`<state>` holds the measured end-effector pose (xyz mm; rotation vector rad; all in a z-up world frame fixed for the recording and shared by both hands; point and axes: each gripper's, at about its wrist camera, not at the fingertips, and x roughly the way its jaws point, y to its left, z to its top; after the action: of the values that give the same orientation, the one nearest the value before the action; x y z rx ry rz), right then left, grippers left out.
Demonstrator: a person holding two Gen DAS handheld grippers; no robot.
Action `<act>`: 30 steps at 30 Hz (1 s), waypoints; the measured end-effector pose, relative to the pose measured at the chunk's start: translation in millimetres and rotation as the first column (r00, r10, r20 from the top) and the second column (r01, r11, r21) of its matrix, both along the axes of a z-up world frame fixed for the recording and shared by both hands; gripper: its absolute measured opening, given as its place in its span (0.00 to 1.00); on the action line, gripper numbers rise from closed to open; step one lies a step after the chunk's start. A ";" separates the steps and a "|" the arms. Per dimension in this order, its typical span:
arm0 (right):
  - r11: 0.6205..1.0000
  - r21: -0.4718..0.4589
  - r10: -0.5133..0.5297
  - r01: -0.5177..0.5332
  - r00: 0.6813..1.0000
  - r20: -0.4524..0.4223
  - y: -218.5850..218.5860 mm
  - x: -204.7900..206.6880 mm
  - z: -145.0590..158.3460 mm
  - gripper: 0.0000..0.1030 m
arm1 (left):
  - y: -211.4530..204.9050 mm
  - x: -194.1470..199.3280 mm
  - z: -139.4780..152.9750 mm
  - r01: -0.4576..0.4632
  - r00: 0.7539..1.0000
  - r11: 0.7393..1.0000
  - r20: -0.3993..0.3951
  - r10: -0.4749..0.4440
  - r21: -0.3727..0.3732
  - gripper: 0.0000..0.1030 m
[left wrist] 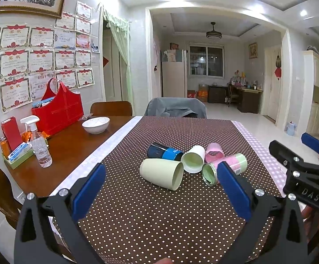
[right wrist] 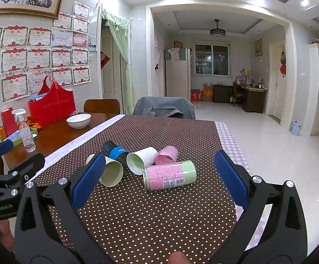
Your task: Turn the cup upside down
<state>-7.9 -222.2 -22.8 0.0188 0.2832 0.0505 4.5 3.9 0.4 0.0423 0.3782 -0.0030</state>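
Several cups lie on their sides in a cluster on the brown dotted cloth (left wrist: 159, 215). Nearest is a pale green cup (left wrist: 162, 174) (right wrist: 112, 172). Behind it lie a black and blue cup (left wrist: 165, 151) (right wrist: 115, 151), a white cup (left wrist: 193, 158) (right wrist: 140, 159), a pink cup (left wrist: 214, 153) (right wrist: 166, 154) and a pink and green cylinder cup (left wrist: 225, 169) (right wrist: 170, 175). My left gripper (left wrist: 161, 189) is open, short of the pale green cup. My right gripper (right wrist: 159, 176) is open too, its fingers either side of the cluster but nearer the camera. Each gripper shows in the other's view, the right gripper (left wrist: 313, 151) and the left gripper (right wrist: 12, 154).
On the bare wooden table at the left stand a white bowl (left wrist: 96, 125), a spray bottle (left wrist: 39, 143), a red bag (left wrist: 59, 107) and a tray of small items (left wrist: 16, 154). A chair draped in grey cloth (left wrist: 176, 107) is at the far end. The table's right edge drops to the tiled floor.
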 end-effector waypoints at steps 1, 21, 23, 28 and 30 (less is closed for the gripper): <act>1.000 -0.005 -0.002 0.002 1.000 -0.001 -0.6 2.9 0.0 0.94 | 0.5 2.6 -1.5 0.002 1.000 1.000 -0.006 -0.002 0.005 0.96; 0.999 -0.040 0.017 -0.024 0.986 -0.165 -13.6 105.2 -18.0 0.94 | 24.8 124.0 -40.3 0.004 0.977 1.000 -0.214 -0.002 0.009 0.96; 0.999 -0.038 0.018 -0.026 0.982 -0.188 -15.1 116.8 -22.8 0.94 | 25.5 147.2 -45.9 0.017 0.968 1.000 -0.250 -0.012 0.020 0.96; 0.998 -0.060 0.010 -0.026 0.970 -0.245 -15.0 150.7 -33.6 0.94 | 23.9 200.3 -58.4 0.046 0.941 0.999 -0.335 -0.037 0.020 0.96; 0.997 -0.071 0.009 -0.028 0.965 -0.263 -15.3 163.1 -36.6 0.94 | 23.0 219.7 -59.8 0.053 0.931 0.999 -0.361 -0.046 0.010 0.96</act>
<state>155.2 -237.5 -59.5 -0.0519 0.5505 0.0559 224.1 27.0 -59.4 0.0716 0.7462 -0.0578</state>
